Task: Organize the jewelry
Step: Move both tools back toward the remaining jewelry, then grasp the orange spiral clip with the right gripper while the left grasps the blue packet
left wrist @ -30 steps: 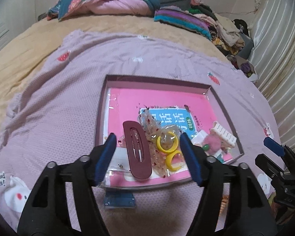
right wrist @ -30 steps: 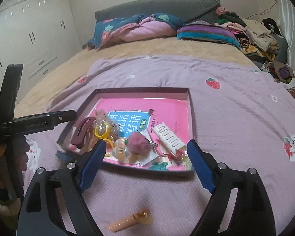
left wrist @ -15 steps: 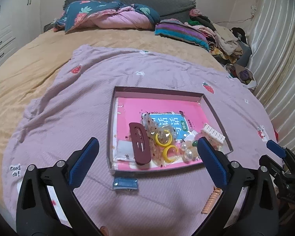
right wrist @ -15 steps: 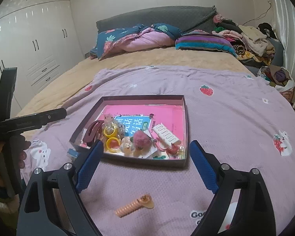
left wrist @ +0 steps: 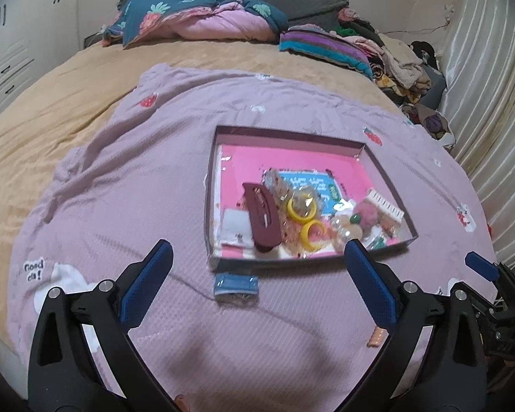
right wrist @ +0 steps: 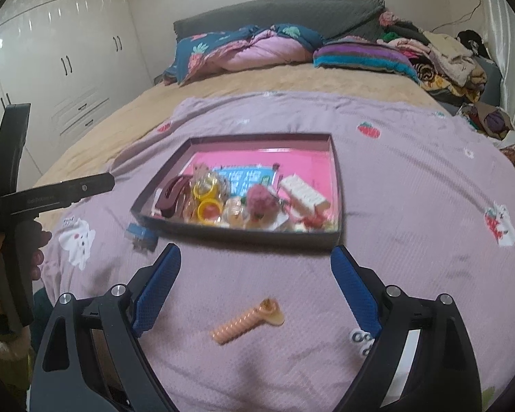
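Both wrist views look down and forward across the bed from its near edge. The left sits leftward, the right rightward; both share the tray (left wrist: 388, 185) (right wrist: 336, 185) ahead.

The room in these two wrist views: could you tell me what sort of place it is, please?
Most likely a home bedroom. The work surface is a bed with a grey headboard and rumpled bedding, white built-in wardrobes line one wall, and clothes are heaped at the far corner.

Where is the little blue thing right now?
The blue clip lies on the purple blanket just outside the tray's near left corner; in the right wrist view it's left of the tray.
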`<control>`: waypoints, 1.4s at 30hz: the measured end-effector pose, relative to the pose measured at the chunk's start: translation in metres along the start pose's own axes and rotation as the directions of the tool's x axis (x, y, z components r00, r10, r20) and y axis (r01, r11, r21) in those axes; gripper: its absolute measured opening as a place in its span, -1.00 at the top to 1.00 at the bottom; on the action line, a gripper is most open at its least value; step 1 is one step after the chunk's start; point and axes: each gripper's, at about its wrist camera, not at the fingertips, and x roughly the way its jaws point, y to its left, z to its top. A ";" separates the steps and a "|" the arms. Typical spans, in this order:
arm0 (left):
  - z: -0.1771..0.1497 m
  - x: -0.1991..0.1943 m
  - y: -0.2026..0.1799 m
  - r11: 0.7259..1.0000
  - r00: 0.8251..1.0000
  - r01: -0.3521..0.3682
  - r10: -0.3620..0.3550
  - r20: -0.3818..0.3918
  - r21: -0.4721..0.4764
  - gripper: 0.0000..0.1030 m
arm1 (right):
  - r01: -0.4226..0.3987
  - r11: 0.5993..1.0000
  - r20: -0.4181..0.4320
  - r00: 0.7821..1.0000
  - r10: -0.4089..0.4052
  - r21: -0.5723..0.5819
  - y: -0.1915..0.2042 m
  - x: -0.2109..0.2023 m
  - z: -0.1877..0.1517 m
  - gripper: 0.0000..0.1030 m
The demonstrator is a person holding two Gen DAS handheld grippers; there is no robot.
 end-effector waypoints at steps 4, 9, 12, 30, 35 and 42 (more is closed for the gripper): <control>-0.010 0.004 0.005 1.000 1.000 -0.010 0.010 -0.020 -0.006 -0.81 | -0.013 1.000 -0.043 0.999 0.014 0.007 0.004 0.009 -0.013 -0.71; -0.024 0.013 0.012 1.000 0.998 -0.021 0.021 -0.054 -0.008 -0.81 | -0.024 0.999 -0.100 0.995 0.027 0.033 0.005 0.023 -0.027 -0.71; -0.032 0.022 0.016 0.999 0.996 -0.031 0.031 -0.082 -0.007 -0.81 | -0.022 0.998 -0.140 0.990 0.029 0.053 0.003 0.034 -0.035 -0.71; -0.052 0.082 0.033 0.998 0.986 -0.027 0.018 -0.168 -0.056 -0.58 | -0.052 0.994 -0.283 0.956 0.077 0.092 0.016 0.093 -0.058 0.23; -0.049 0.085 0.030 0.998 0.986 -0.029 0.020 -0.163 -0.047 0.04 | -0.109 0.994 -0.280 0.954 0.109 0.015 0.036 0.089 -0.058 0.43; -0.047 0.073 0.026 0.999 0.988 -0.013 0.008 -0.153 -0.031 0.29 | -0.153 0.986 -0.254 0.958 0.130 -0.069 0.058 0.075 -0.052 0.43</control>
